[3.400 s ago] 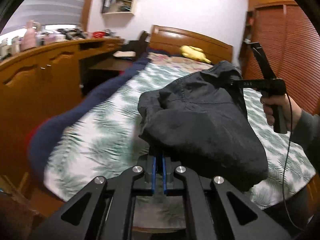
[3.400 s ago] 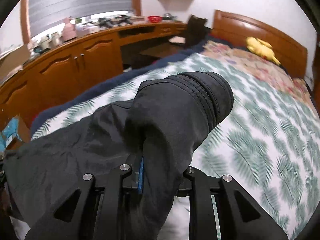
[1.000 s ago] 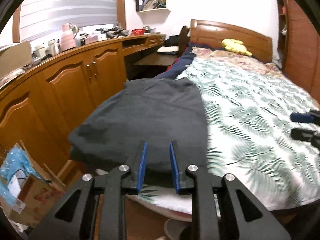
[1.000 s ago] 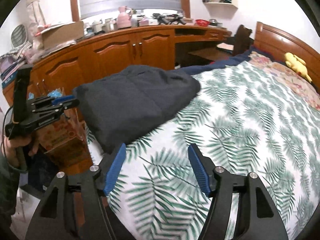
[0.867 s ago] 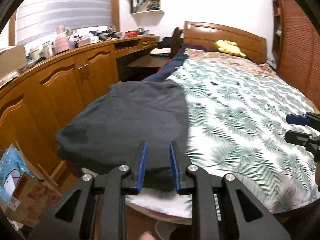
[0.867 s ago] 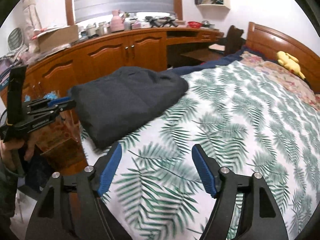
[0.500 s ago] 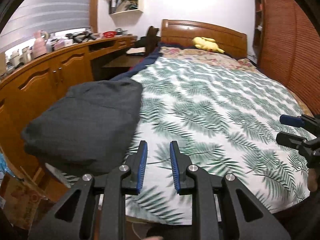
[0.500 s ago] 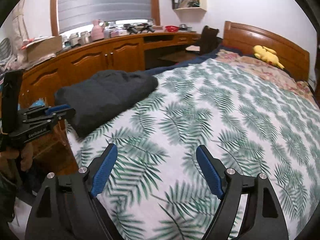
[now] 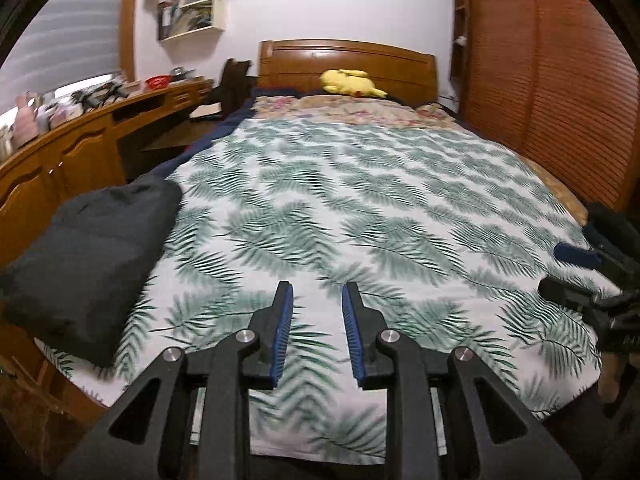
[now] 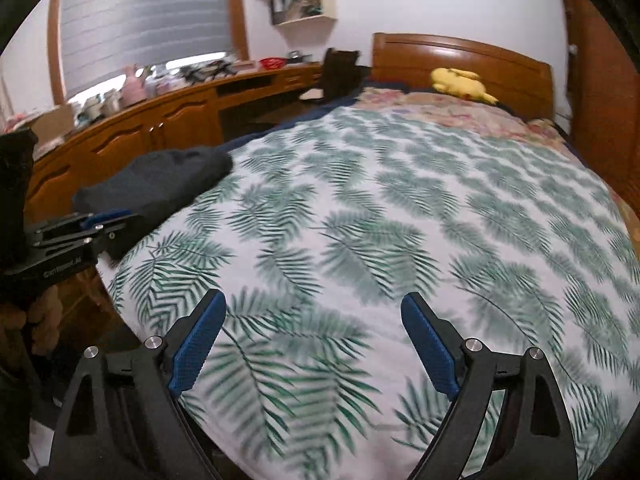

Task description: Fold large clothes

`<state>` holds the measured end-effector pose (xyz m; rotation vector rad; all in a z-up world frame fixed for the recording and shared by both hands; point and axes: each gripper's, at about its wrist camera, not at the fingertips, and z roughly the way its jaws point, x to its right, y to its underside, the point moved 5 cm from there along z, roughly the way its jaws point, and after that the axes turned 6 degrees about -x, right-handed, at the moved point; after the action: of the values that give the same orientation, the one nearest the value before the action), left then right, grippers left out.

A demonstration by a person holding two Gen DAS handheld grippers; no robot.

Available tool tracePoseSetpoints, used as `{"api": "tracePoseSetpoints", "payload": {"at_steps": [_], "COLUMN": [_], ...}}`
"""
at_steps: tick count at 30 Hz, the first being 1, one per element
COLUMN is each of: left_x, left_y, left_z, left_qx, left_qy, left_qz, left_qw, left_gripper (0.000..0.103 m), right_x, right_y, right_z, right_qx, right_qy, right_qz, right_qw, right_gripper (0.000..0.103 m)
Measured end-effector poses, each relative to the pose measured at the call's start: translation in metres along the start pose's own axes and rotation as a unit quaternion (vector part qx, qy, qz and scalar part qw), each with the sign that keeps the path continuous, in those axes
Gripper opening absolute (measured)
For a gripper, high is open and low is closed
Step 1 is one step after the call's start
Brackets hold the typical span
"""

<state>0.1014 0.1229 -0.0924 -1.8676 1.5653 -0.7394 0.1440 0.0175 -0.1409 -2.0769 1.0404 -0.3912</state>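
Folded dark grey garment (image 9: 92, 256) lying at the left near corner of the leaf-print bed cover (image 9: 360, 216). Left tongs (image 9: 316, 300) narrowly parted, empty; right tongs (image 10: 314, 314) just opened wide, empty, over the cover.

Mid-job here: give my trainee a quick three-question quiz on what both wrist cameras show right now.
1. True or false: the dark garment is clamped in the left hand-held gripper.
2. Where does the garment lie? A) at the headboard B) on the bed's near corner on the cabinet side C) on the floor
3. Fill in: the yellow plush toy rests near the ____.

Key:
1. False: it lies folded on the bed; nothing sits between the left hand-held gripper's jaws, nor between those of the right hand-held gripper, which have just been opening.
2. B
3. headboard
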Motion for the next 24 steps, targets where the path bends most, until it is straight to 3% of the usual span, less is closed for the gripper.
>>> {"api": "tracePoseSetpoints", "payload": {"at_steps": [7, 14, 24], "left_x": [0.064, 0.122, 0.151], "left_y": [0.003, -0.007, -0.039], "left_z": [-0.010, -0.030, -0.079], "left_qx": [0.002, 0.013, 0.055], "left_qy": [0.037, 0.070, 0.092], "left_qz": [0.026, 0.059, 0.066], "left_qw": [0.9990, 0.9957, 0.9920], "left_gripper": [0.025, 0.026, 0.026], "right_x": [0.052, 0.076, 0.081], "right_y": [0.029, 0.041, 0.023], "right_z": [-0.053, -0.104, -0.166], "right_qx": [0.012, 0.040, 0.100], "right_qy": [0.044, 0.077, 0.113], "right_qz": [0.040, 0.071, 0.082], "right_qw": [0.998, 0.994, 0.985], "right_gripper": [0.091, 0.091, 0.091]}}
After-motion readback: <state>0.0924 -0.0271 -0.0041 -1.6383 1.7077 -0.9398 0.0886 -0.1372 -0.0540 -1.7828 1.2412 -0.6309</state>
